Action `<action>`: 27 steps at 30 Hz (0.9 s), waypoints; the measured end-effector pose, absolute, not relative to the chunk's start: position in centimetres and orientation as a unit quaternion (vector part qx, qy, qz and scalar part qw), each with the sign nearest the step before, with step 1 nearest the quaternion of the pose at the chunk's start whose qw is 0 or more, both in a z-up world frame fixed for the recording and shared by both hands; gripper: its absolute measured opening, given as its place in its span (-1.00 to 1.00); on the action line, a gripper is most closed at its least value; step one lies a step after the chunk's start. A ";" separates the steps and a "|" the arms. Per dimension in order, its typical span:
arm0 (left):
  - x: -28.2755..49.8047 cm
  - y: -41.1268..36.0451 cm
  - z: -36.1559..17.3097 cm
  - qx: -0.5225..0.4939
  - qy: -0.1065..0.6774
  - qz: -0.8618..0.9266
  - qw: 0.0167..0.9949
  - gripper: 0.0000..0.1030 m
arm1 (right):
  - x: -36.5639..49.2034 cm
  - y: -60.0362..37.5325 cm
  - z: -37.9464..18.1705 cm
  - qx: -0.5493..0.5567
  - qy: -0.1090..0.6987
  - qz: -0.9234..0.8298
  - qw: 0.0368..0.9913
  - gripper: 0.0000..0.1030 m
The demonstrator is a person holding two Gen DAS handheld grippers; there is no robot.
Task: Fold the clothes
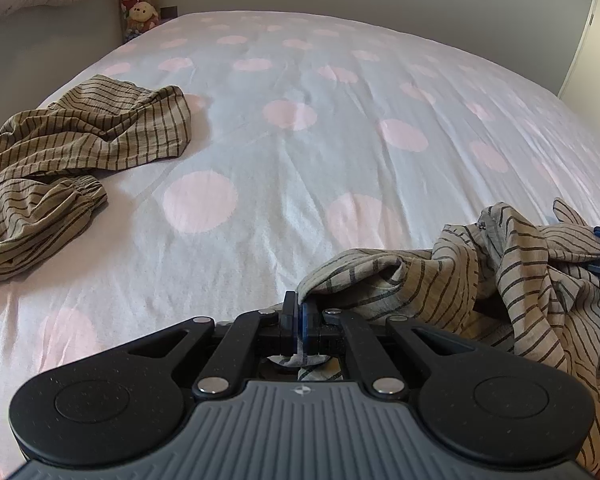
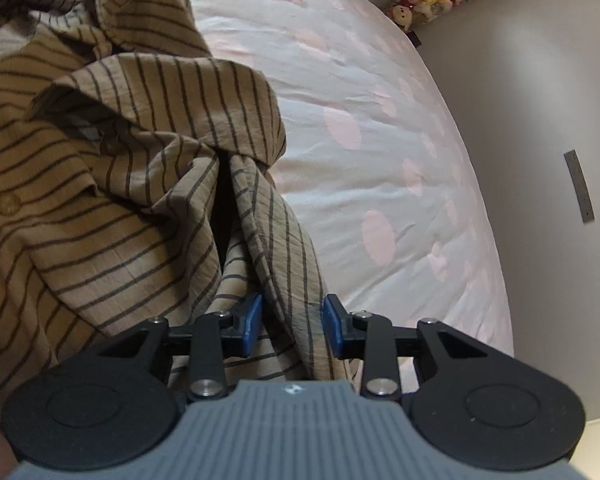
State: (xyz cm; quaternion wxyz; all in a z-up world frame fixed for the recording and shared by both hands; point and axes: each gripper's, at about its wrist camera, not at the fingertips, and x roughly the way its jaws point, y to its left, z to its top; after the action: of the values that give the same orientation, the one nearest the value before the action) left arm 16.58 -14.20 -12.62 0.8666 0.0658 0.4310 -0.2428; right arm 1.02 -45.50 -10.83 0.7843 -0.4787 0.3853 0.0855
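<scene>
Polka-dot bed (image 1: pixel 300 120), left gripper (image 1: pixel 299 312) pinching striped shirt (image 1: pixel 440 280)

Soft dim daylight, gentle shadows, strong fisheye bending, blurred edges.

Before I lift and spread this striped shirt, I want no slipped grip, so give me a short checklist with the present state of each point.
1. Left gripper shut on the striped shirt: ok, cloth pinched between its pads.
2. Right gripper closed on the shirt: not ok, jaws stand open with a fold between them.
3. Which part of the shirt each gripper has: cannot tell, the shirt is bunched.
4. Bed sheet ahead free for spreading: ok.
5. Striped trousers apart from the shirt: ok, lying off to the left.
</scene>
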 end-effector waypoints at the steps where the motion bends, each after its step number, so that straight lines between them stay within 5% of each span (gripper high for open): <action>1: 16.7 -14.2 -12.7 0.065 0.432 -0.244 0.866 -1.00 | 0.8 -45.2 -11.3 -0.495 0.379 0.088 0.777 -0.30; 7: 16.9 -14.3 -13.0 0.062 0.436 -0.247 0.863 -1.00 | 1.1 -44.8 -13.3 -0.534 0.359 0.075 0.761 -0.35; 10: 17.0 -14.3 -13.1 0.060 0.438 -0.245 0.863 -1.00 | 1.6 -45.2 -12.8 -0.509 0.359 0.071 0.779 -0.82; 27: 14.5 -13.8 -8.5 0.058 0.356 -0.265 0.894 -1.00 | -2.8 -46.8 -4.9 -0.418 0.300 -0.042 0.856 -0.96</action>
State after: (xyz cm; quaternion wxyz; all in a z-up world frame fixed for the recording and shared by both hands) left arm 14.49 -13.84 -8.46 0.8944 0.0579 0.3560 -0.2645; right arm -2.82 -46.83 -4.89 0.8562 -0.4183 0.3002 -0.0424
